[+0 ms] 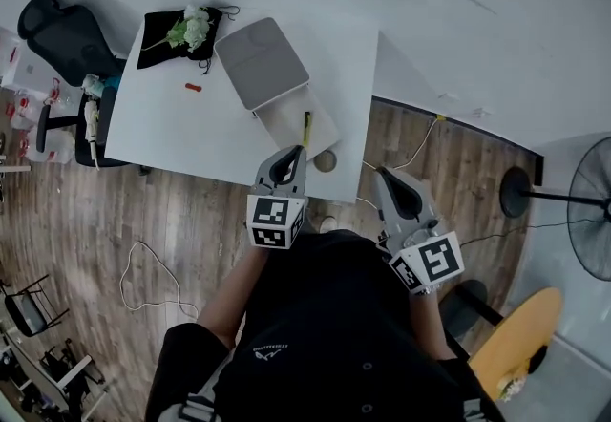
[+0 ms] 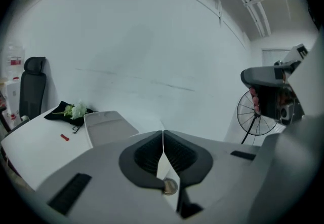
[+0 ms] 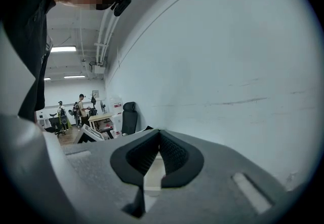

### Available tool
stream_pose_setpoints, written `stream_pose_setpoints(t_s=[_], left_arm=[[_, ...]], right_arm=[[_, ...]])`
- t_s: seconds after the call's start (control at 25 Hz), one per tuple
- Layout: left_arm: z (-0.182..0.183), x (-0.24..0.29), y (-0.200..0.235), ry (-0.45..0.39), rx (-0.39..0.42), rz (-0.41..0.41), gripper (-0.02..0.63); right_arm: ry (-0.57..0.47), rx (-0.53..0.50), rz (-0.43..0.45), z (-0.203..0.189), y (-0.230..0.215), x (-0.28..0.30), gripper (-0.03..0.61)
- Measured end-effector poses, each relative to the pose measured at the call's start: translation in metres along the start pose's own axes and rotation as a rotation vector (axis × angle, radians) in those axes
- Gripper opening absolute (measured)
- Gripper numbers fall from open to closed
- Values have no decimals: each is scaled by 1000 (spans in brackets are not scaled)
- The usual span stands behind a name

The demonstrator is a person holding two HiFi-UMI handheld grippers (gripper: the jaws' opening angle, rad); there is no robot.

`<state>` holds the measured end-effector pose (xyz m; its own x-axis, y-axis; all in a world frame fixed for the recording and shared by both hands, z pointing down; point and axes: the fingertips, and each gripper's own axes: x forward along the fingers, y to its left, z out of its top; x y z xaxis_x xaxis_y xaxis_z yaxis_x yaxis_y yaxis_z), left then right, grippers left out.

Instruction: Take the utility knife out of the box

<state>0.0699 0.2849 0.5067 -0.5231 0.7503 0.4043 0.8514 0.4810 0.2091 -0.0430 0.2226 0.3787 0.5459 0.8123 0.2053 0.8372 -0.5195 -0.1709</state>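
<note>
On the white table (image 1: 191, 124) lies a grey box with its lid (image 1: 261, 60) swung open toward the far side. Its shallow base (image 1: 320, 136) holds a slim yellow-and-black utility knife (image 1: 306, 128). My left gripper (image 1: 290, 160) hovers at the table's near edge just short of the box base, shut and empty. In the left gripper view the shut left gripper (image 2: 163, 132) points over the table, with the lid (image 2: 109, 125) to its left. My right gripper (image 1: 391, 183) is off the table's right corner over the wooden floor. It is shut and empty in the right gripper view (image 3: 159, 131).
A small round metal disc (image 1: 325, 160) sits by the table's near edge, right of the left gripper. A black cloth with white flowers (image 1: 181, 31) and a small red item (image 1: 194, 85) lie at the far left. An office chair (image 1: 62, 38) stands left, a fan (image 1: 592, 220) right.
</note>
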Motion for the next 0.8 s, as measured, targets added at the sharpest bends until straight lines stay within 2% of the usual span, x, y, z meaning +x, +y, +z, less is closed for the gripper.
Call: stream_pose_setpoints(t_s=[0.36, 0.8], left_arm=[[-30, 52, 25, 154, -16, -38, 6], [-64, 105, 47, 328, -12, -44, 8]], right_arm=[[11, 32, -103, -8, -4, 16, 5], [37, 81, -195, -16, -14, 43, 5]])
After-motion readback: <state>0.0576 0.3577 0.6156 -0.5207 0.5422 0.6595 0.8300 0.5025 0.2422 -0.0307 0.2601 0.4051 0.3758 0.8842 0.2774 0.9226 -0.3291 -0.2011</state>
